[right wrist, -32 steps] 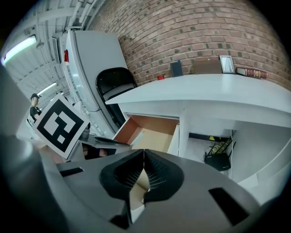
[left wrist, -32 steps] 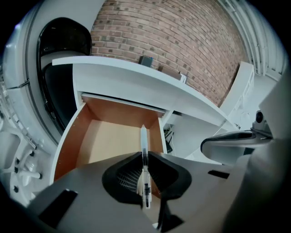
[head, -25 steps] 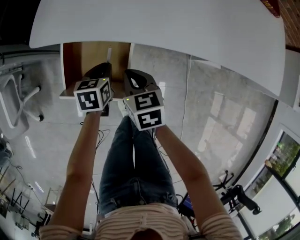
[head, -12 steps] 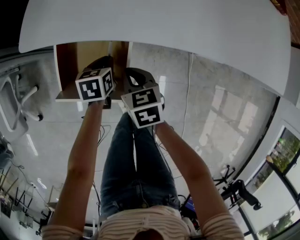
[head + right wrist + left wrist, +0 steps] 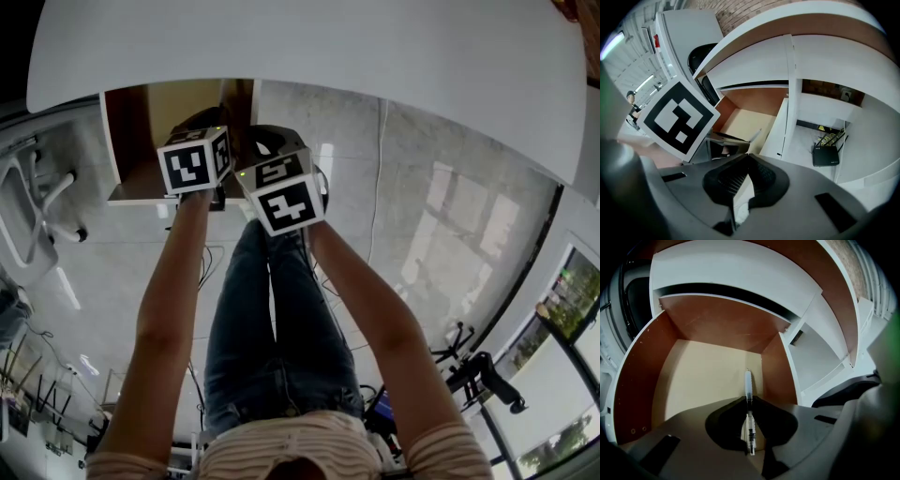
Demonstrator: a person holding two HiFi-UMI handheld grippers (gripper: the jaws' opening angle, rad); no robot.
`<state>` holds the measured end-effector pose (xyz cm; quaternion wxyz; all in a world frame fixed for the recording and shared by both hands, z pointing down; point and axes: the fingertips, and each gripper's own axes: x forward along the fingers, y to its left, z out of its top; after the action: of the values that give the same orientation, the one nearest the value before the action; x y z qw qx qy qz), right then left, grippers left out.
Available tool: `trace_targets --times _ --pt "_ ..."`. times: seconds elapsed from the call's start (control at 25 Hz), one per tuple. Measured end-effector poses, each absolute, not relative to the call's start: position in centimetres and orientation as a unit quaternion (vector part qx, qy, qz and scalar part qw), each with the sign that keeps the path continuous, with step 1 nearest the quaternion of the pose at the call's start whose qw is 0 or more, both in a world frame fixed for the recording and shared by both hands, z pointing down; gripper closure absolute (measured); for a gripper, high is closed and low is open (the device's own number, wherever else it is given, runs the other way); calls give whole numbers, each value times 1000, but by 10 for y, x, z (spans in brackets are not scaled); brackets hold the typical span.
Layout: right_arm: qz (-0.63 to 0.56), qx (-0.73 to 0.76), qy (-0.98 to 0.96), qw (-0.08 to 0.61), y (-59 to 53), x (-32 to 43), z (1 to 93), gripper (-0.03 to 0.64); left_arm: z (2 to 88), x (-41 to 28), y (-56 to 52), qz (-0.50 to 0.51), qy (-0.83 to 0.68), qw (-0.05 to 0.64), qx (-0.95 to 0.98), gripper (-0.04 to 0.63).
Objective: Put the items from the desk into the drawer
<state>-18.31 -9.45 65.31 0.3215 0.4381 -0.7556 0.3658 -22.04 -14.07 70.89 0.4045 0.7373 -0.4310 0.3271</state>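
Where the person's forearms (image 5: pixel 169 281) reached forward above the jeans-clad legs (image 5: pixel 272 328), a gripper was held in each hand, the two side by side and close together, both pointed steeply down. The left gripper (image 5: pixel 749 401) was seen with its jaws drawn narrow and clamped on a slim pen (image 5: pixel 748 383). The pen was gripped along its clear barrel, so that its pale end stuck out ahead of the fingertips, over the drawer's bottom. The right gripper (image 5: pixel 749 158) was seen with its jaws brought together at the tips. Nothing appeared to be held between them, though the dark pads made that hard to confirm. Beyond the jaws, the open drawer (image 5: pixel 644 376) was shown with brown side walls and a cream bottom. Above it, the white desk (image 5: pixel 328 47) was spread across the head view. Farther off, a black box with cables (image 5: pixel 825 154) was seen on the grey floor (image 5: pixel 441 216) beneath the desk, to the drawer's right.
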Motion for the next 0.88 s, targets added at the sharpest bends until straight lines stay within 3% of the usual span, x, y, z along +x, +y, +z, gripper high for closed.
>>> trace_targets --times 0.88 --pt "386 448 -738 326 -102 -171 662 600 759 -224 -139 376 -420 443 698 548"
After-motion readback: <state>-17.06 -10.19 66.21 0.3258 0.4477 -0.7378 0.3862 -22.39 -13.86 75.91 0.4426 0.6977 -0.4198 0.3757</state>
